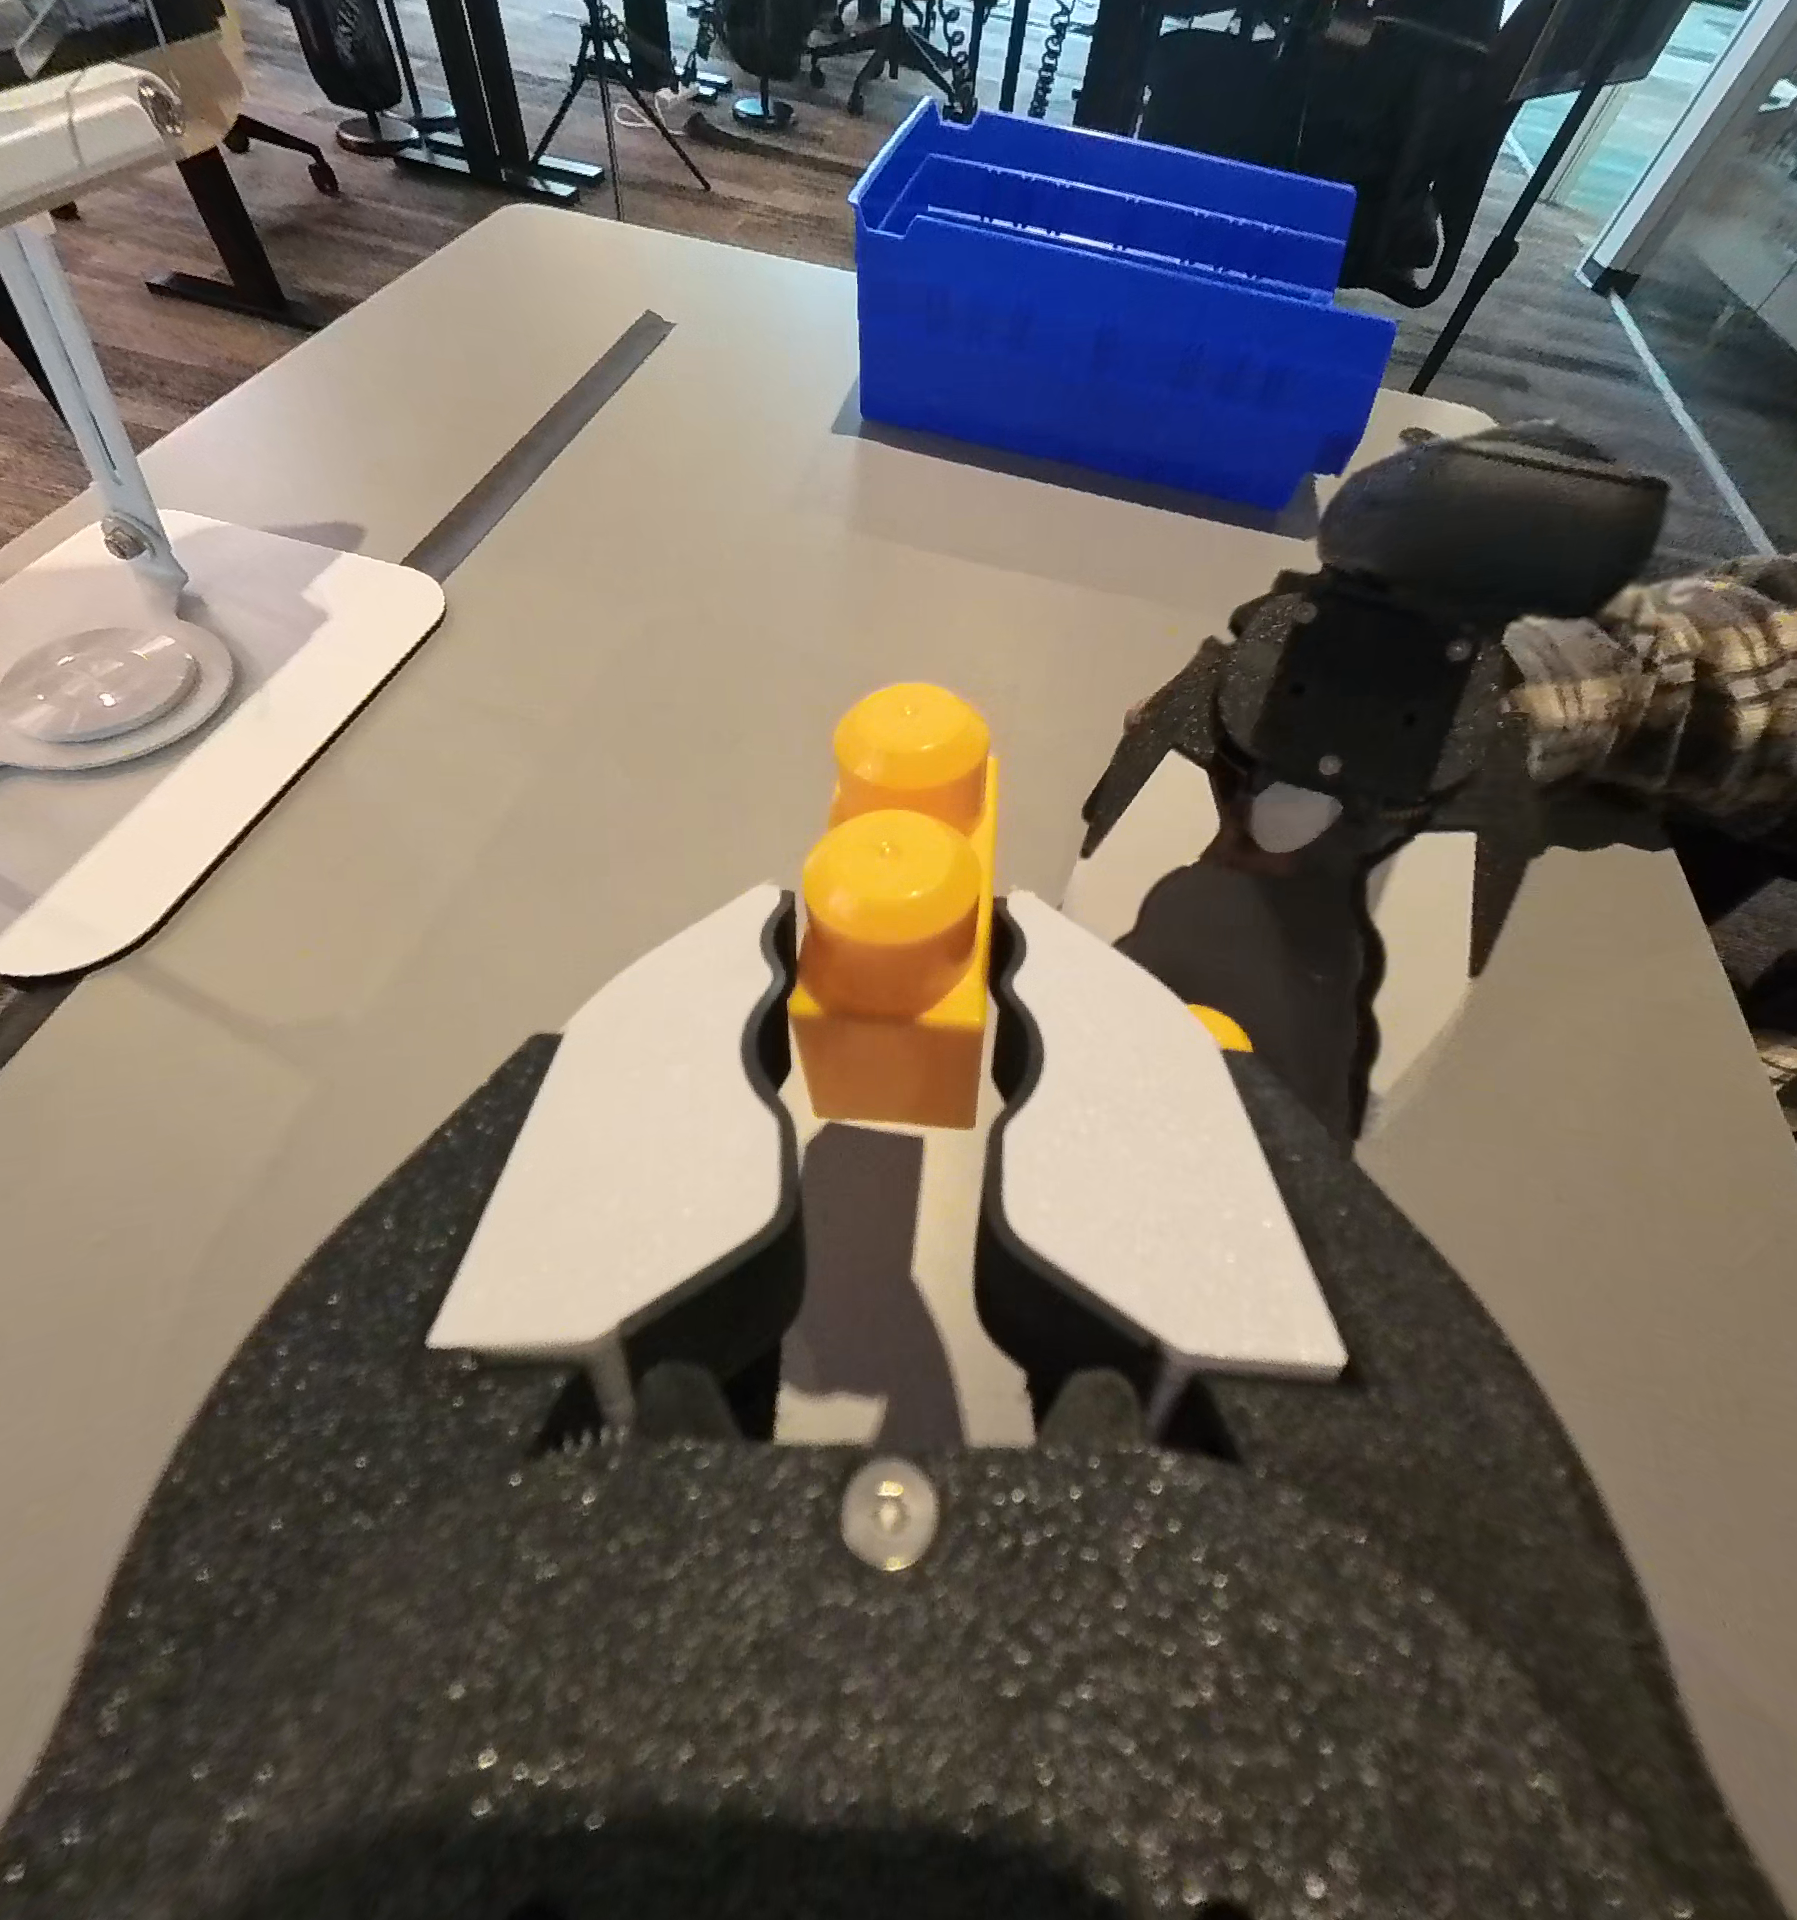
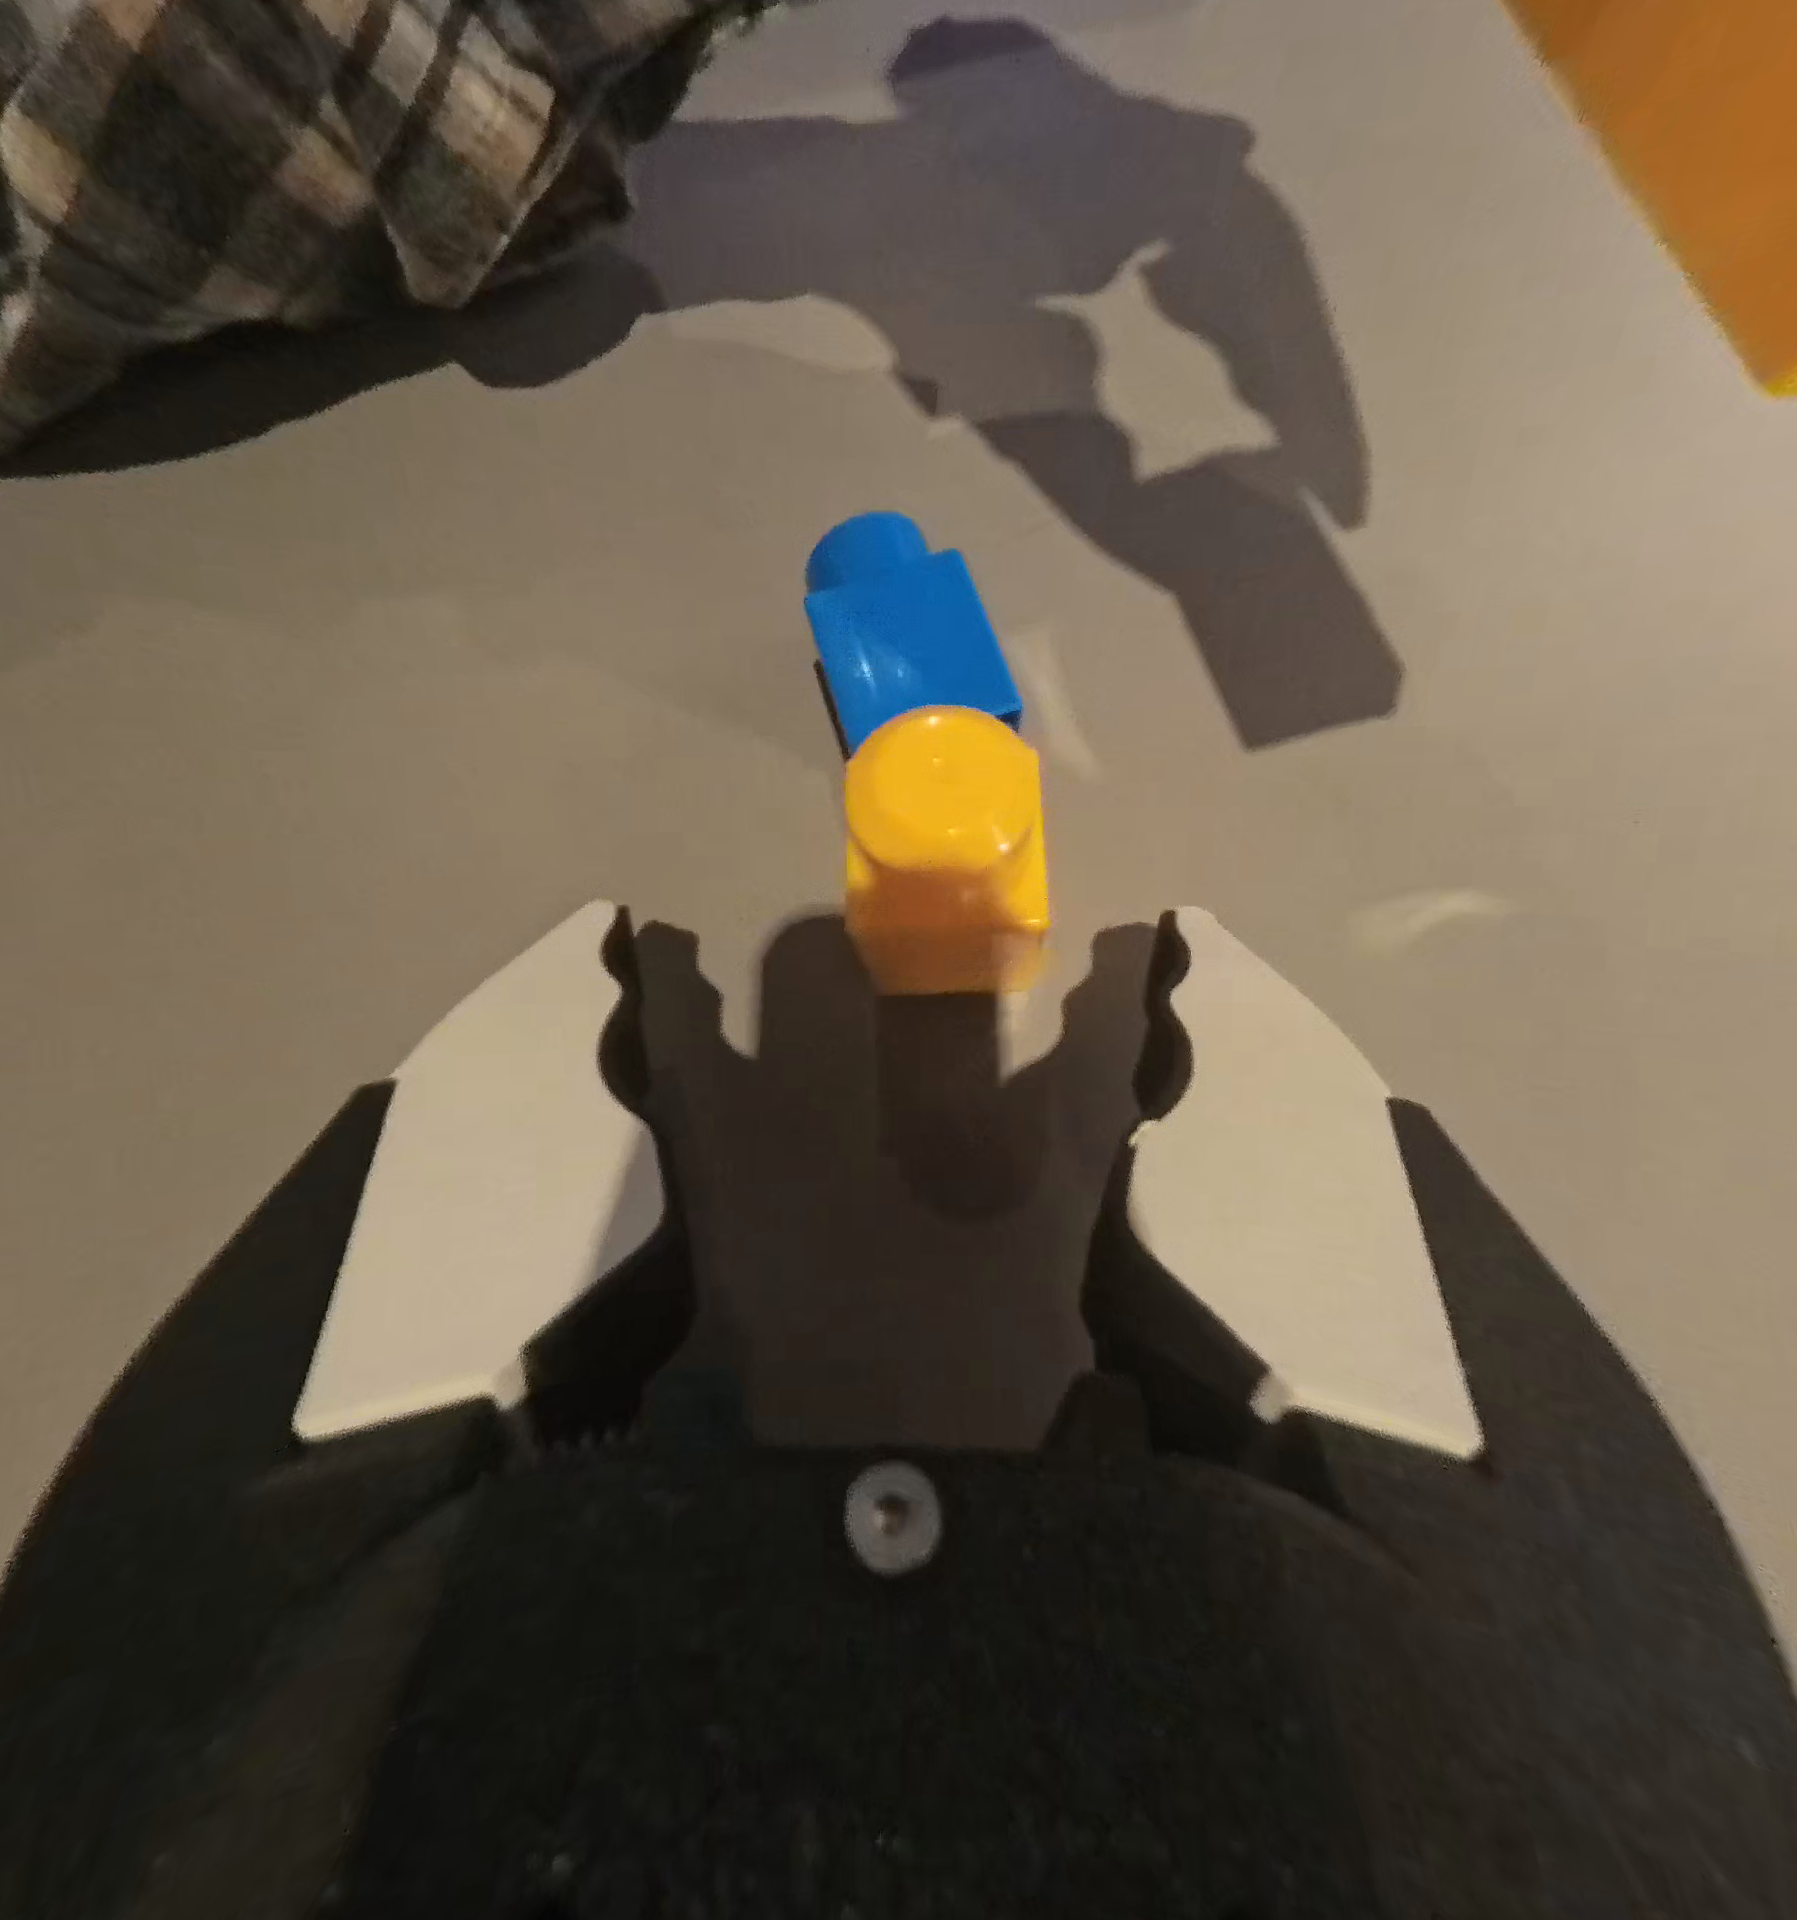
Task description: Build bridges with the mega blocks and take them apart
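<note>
My left gripper (image 1: 892,935) is shut on a long yellow two-stud block (image 1: 899,935) and holds it above the grey table (image 1: 613,644). My right gripper (image 2: 894,930) is open and points down at the table, just short of a small yellow one-stud block (image 2: 941,852) that stands upright. A small blue one-stud block (image 2: 899,623) lies on its side just beyond it. The right gripper also shows in the left wrist view (image 1: 1289,883), open, to the right of the held block. A yellow block's corner (image 2: 1725,177), blurred, fills the top right of the right wrist view.
A blue plastic bin (image 1: 1112,312) stands at the table's far edge. A white lamp base (image 1: 146,707) sits on the table at the left. A plaid sleeve (image 1: 1694,696) reaches in from the right and shows in the right wrist view (image 2: 229,166) at top left.
</note>
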Action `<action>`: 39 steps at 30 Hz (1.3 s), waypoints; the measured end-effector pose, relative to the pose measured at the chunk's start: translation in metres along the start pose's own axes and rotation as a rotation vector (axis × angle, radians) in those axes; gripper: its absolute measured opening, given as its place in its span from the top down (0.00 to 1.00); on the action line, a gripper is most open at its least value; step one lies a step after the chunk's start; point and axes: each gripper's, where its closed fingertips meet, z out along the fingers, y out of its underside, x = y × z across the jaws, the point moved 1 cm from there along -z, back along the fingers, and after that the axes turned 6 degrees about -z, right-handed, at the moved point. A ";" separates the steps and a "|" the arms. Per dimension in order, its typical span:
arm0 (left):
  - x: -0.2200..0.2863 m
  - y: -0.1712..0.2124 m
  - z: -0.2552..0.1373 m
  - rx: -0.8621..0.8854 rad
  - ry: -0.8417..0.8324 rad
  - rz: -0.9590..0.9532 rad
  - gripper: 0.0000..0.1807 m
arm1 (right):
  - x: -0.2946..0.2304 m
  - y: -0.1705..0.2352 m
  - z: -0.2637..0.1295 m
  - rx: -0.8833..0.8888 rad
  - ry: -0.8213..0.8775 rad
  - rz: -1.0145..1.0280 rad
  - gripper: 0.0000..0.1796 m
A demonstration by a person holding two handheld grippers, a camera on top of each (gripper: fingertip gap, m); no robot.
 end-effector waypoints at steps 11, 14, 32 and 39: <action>0.001 -0.010 0.000 0.108 0.049 -0.066 0.81 | 0.007 0.001 0.006 -0.023 -0.003 0.016 0.65; 0.000 -0.016 -0.002 0.161 0.061 -0.088 0.81 | 0.009 -0.001 0.006 -0.014 -0.013 0.033 0.70; 0.006 -0.016 0.005 0.182 0.081 -0.050 0.81 | 0.015 0.006 -0.002 -0.021 -0.056 0.072 0.79; 0.021 -0.012 0.018 0.134 0.131 -0.022 0.81 | 0.034 0.025 -0.034 -0.067 -0.056 0.061 0.79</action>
